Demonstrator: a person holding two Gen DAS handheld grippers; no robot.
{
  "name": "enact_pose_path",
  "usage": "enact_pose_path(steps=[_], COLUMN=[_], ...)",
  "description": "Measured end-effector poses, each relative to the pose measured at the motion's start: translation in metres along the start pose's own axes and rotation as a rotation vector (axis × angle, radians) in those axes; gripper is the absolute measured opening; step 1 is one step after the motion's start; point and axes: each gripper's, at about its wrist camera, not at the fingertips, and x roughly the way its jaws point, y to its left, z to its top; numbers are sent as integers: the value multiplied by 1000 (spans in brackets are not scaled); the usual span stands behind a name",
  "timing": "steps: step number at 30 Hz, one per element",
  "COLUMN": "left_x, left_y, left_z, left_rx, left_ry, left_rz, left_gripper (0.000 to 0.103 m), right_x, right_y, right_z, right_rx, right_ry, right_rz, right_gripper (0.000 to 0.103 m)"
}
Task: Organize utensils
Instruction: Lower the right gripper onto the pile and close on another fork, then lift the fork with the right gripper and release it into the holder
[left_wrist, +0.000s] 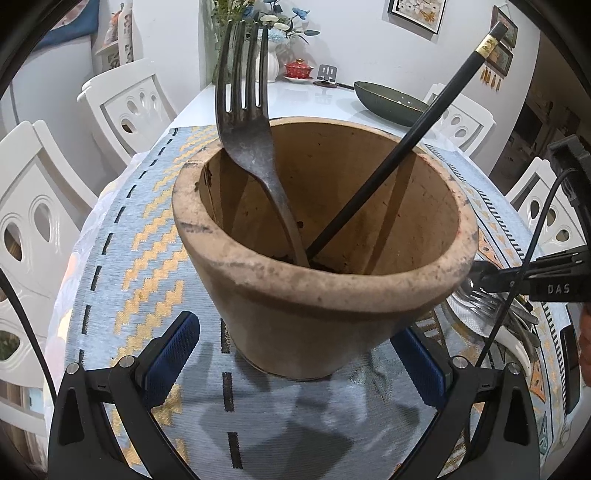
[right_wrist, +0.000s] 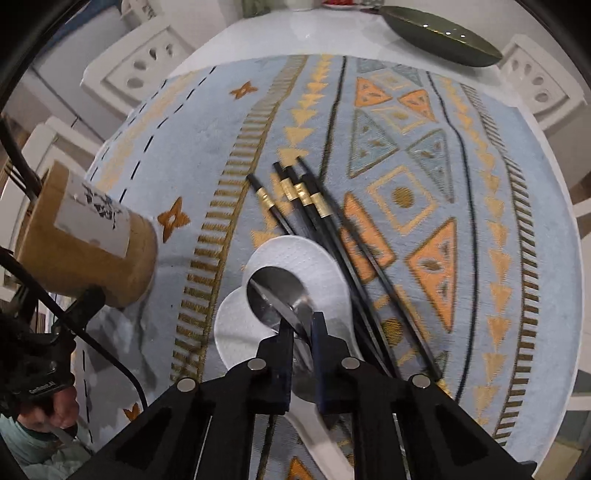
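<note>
White chairs (left_wrist: 129, 107), a dark green dish (left_wrist: 388, 101), a flower vase (left_wrist: 271, 62) and wall pictures (left_wrist: 415, 14).

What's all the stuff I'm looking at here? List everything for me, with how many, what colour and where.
clay pot: one, brown, on the table runner, between the left gripper's fingers
fork: one, dull grey, standing in the pot
chopstick: one, black with gold band, leaning in the pot
loose chopsticks: at least four, black with gold bands, lying on the runner
metal spoon: one, silver, on top of the white spoons
white spoons: two, white, beside the chopsticks
table runner: one, pale blue with orange patterns
dish: one, dark green, far end of the table
chairs: several, white, around the table
left hand-held gripper: open
right hand-held gripper: shut on the metal spoon
</note>
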Motion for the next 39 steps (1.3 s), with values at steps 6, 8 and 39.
enact_pose_path(steps=[6, 8, 39], left_x=[-1, -2, -2], left_y=[-2, -2, -1], left_z=[-1, -1, 0], left_rx=[8, 8, -6], left_ry=[-3, -4, -4], left_rz=[1, 4, -2], left_gripper=[102, 102, 102], right_x=[9, 12, -102], right_y=[-2, 3, 12], right_z=[10, 13, 2], right_rx=[-26, -47, -15], right_ry=[50, 70, -332], right_rz=[10, 2, 166], right_gripper=[7, 7, 3])
